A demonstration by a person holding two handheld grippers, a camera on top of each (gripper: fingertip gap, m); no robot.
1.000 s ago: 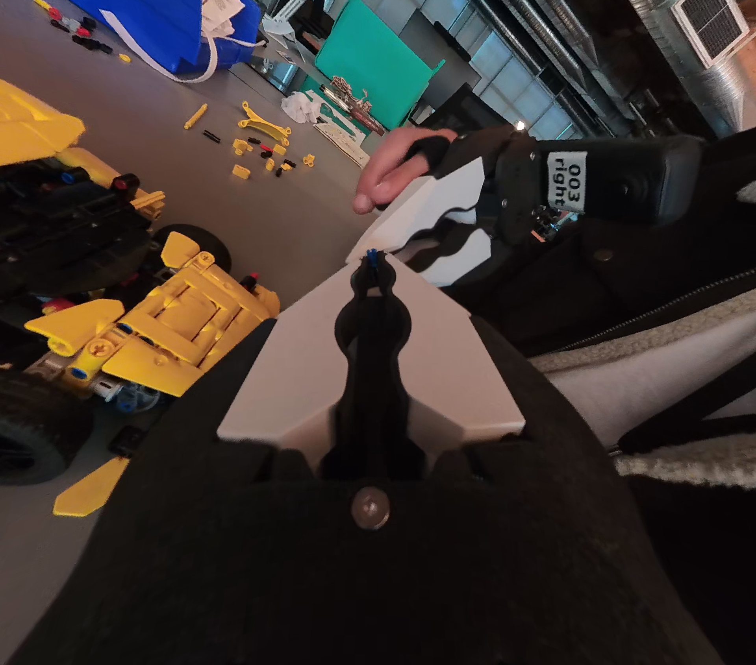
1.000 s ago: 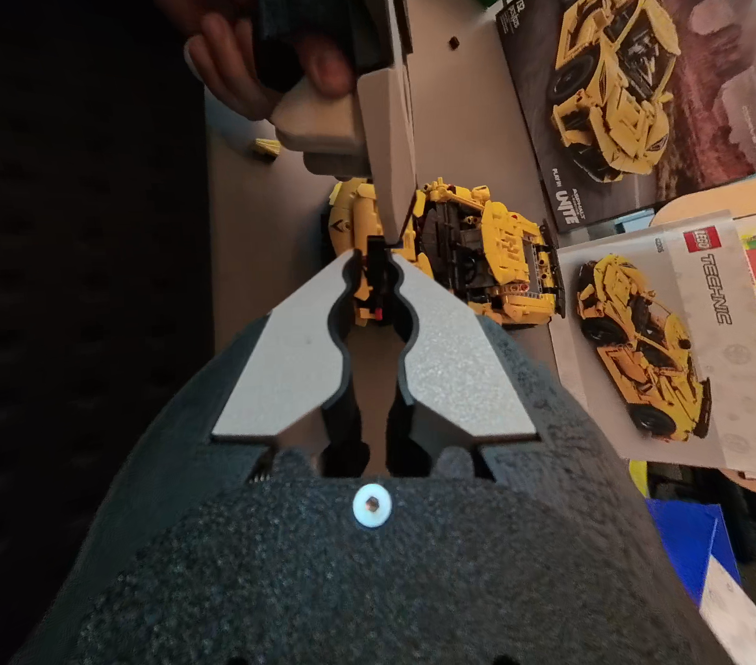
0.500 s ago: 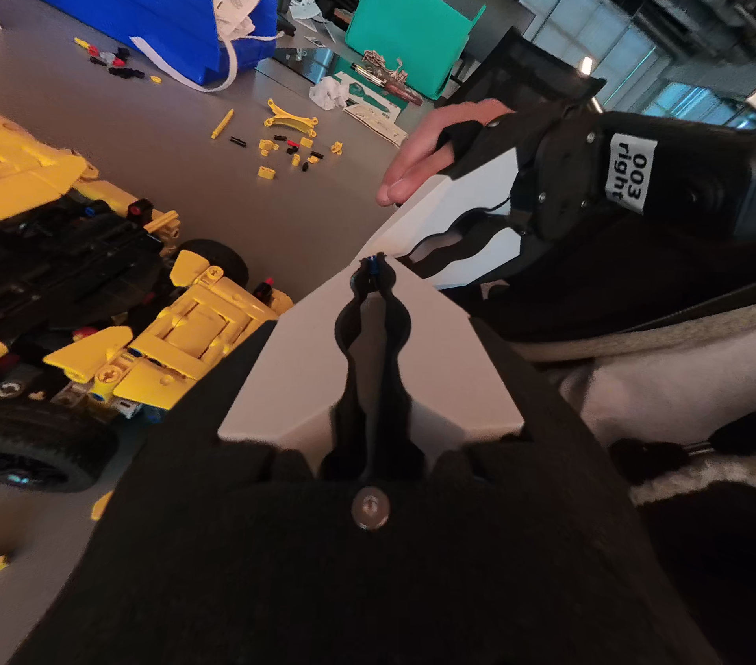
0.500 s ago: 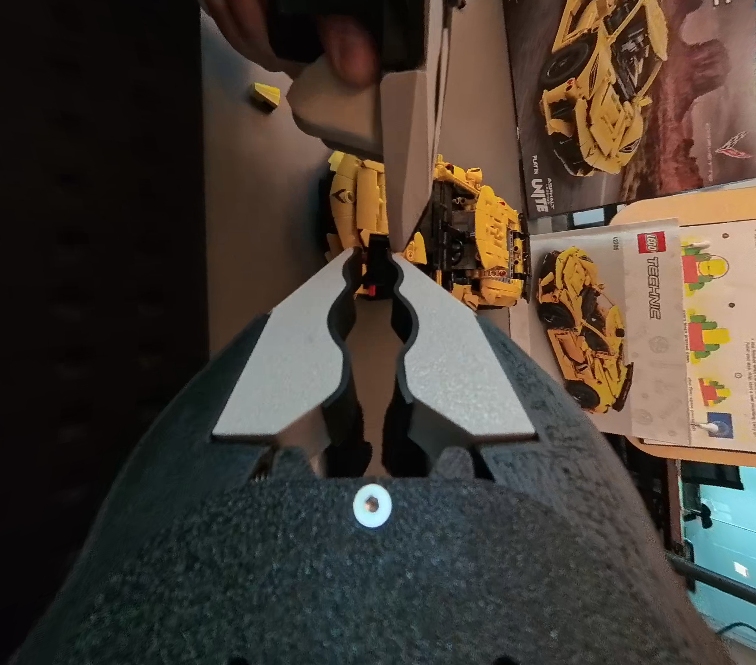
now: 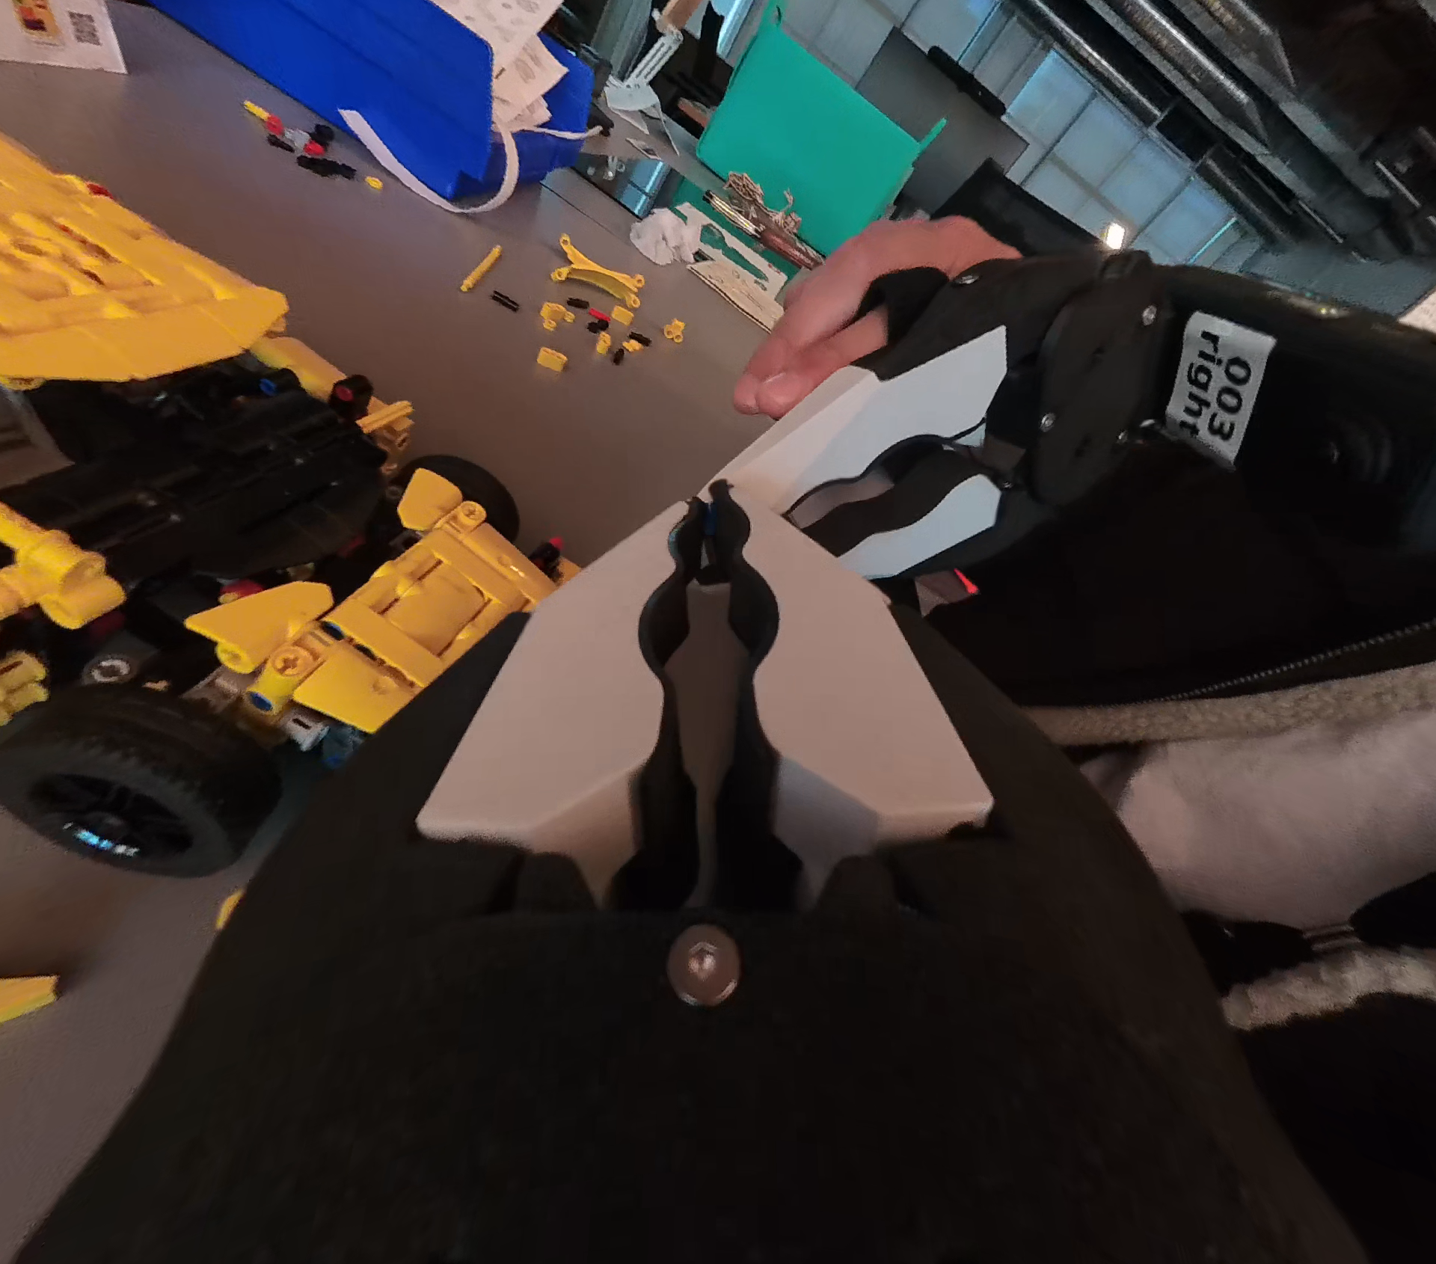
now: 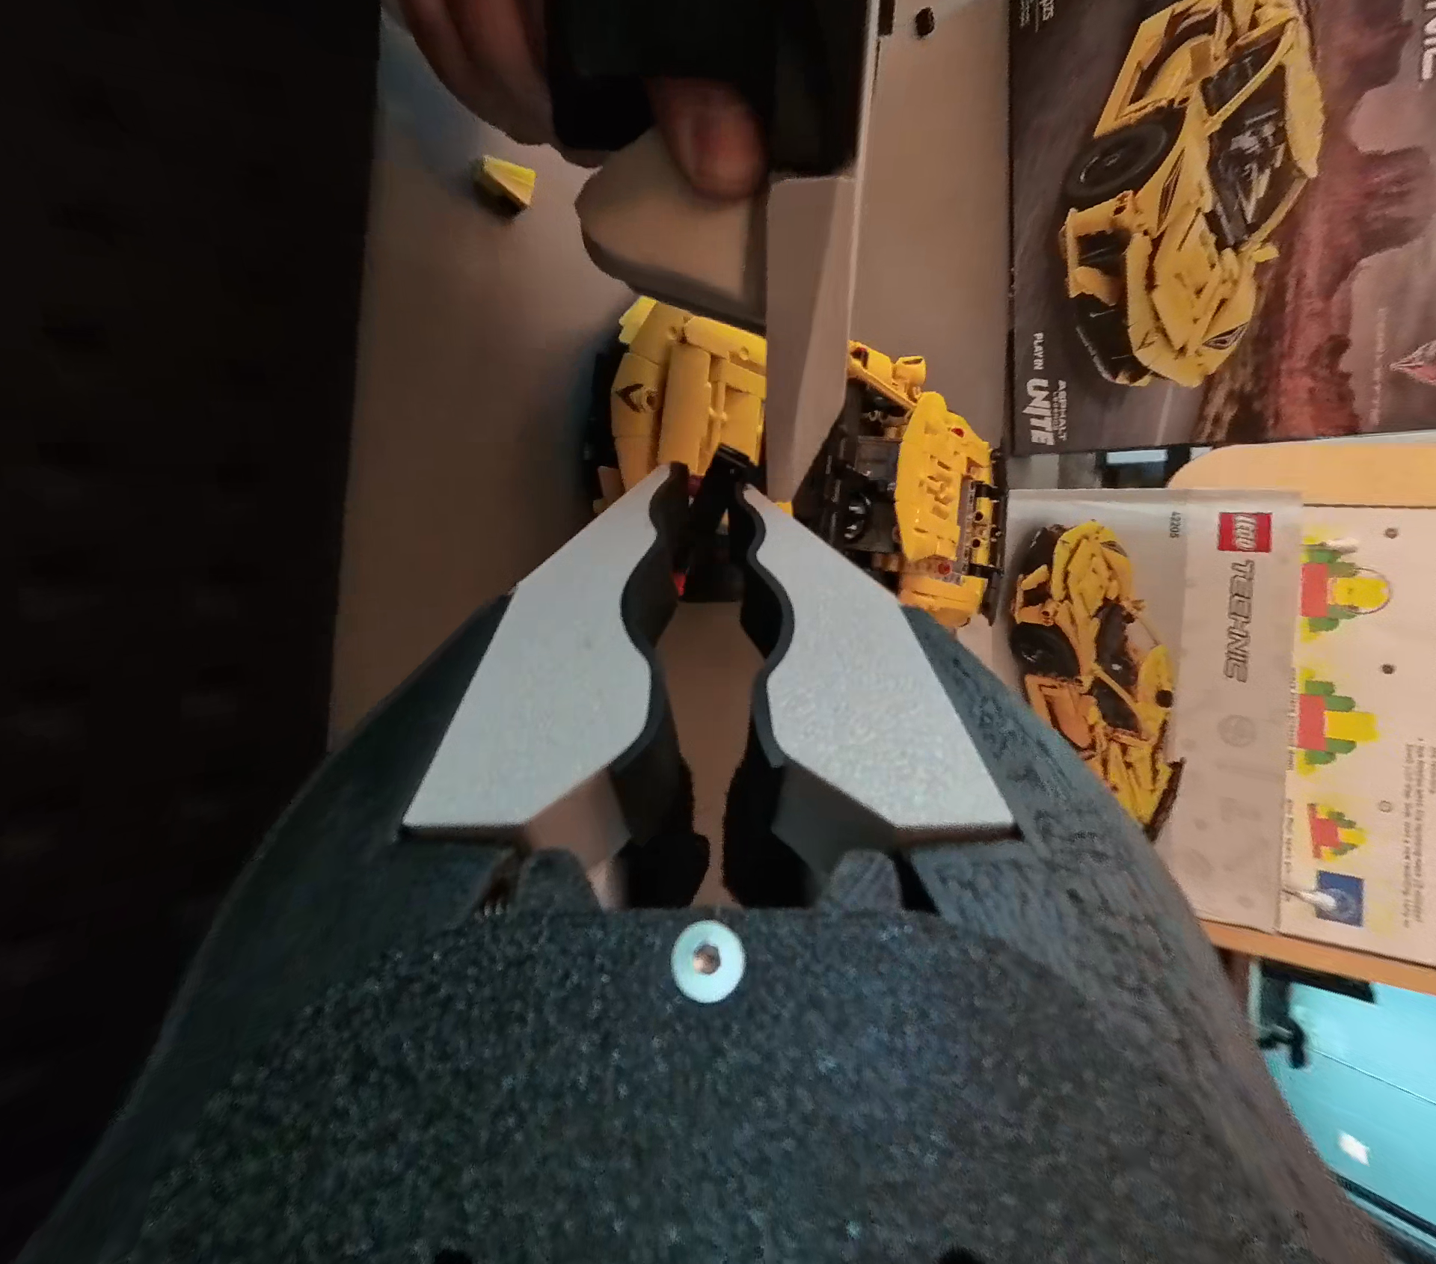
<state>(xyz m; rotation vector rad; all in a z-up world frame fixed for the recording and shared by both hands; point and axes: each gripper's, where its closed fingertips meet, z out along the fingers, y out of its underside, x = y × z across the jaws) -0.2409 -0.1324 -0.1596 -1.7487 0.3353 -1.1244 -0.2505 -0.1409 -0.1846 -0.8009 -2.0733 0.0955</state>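
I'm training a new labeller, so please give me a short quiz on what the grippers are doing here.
1. True or false: the left gripper is wide open and holds nothing.
2. The brick car on the table is mostly: A red, B yellow, C green.
3. Fill in: the right gripper pinches something coloured ___.

Key: 1 false, it is closed on a small blue piece; 2 B; 3 black, a black piece.
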